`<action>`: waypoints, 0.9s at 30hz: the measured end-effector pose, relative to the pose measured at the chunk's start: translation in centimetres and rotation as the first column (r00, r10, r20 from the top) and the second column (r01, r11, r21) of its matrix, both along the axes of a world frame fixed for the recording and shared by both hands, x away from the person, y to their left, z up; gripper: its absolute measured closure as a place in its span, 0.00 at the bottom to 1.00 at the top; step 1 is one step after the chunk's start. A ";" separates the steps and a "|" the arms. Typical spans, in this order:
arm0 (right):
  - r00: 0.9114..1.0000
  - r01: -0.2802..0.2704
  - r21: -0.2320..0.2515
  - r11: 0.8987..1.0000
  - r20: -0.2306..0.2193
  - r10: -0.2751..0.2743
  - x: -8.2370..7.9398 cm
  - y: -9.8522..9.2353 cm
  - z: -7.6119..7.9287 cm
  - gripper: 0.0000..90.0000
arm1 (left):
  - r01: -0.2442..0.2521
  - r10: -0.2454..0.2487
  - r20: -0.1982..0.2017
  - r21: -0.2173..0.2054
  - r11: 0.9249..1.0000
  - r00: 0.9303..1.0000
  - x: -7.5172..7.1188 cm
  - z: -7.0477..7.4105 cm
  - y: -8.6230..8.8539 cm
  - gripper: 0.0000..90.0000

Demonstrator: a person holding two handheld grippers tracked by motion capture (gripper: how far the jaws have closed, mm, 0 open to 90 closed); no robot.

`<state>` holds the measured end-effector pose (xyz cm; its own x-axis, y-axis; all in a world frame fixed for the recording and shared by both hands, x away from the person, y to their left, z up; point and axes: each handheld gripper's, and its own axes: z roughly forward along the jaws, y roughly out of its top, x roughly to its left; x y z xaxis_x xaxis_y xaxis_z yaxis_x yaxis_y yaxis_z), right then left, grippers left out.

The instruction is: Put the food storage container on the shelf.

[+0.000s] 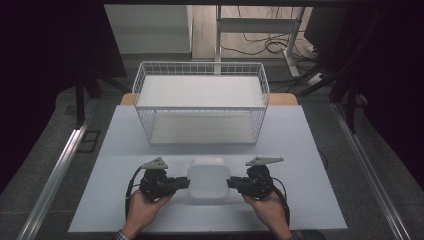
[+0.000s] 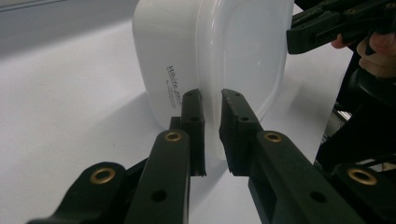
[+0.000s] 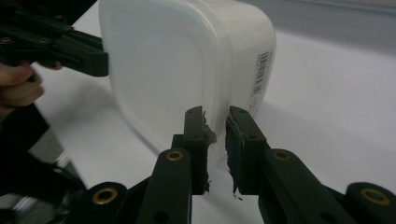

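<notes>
Both grippers' jaws, left and right, clamp the white container's rim (opposite sides).

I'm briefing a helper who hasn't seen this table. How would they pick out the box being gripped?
On the pale table, in front of the white wire basket, sits a white plastic box with rounded corners. It lies between the left gripper and the right gripper, whose jaws pinch its rim; it is solid-walled, unlike the basket.

Dim surroundings, soft shadows, slight blur
</notes>
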<state>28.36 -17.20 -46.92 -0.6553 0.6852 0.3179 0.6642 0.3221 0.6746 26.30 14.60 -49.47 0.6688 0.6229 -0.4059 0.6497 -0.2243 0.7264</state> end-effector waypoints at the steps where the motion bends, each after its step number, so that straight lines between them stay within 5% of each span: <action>1: 1.000 -0.001 -0.003 1.000 0.009 0.001 0.0 0.0 0.0 0.87 | -0.003 0.003 -0.003 -0.008 1.000 1.000 0.0 -0.1 0.0 0.90; 16: 0.993 0.004 0.055 0.998 0.119 -0.010 0.4 -0.1 1.6 0.87 | -0.043 0.045 0.049 -0.057 0.997 0.998 0.6 1.7 0.3 0.90; 27: 0.983 -0.014 0.079 0.997 0.185 -0.001 2.1 0.7 4.9 0.87 | -0.071 0.077 0.119 -0.053 0.996 0.990 1.8 5.5 1.2 0.90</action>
